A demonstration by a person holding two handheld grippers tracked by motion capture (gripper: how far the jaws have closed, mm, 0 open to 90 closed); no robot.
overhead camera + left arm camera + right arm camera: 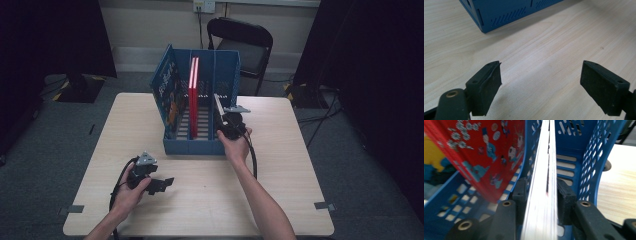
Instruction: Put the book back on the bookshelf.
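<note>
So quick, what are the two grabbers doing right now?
Left gripper: open, holding nothing, over the table.
Right gripper: fingers around a thin book in the blue rack.

Left tool (pixel 541 85) jaws wide apart, low; right tool (pixel 541 200) raised, jaws narrow.

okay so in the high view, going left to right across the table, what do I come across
left gripper lying open near the table's front → picture book leaning in the blue rack's left bay → red book standing upright → right gripper with a thin book's page edges between its jaws
</note>
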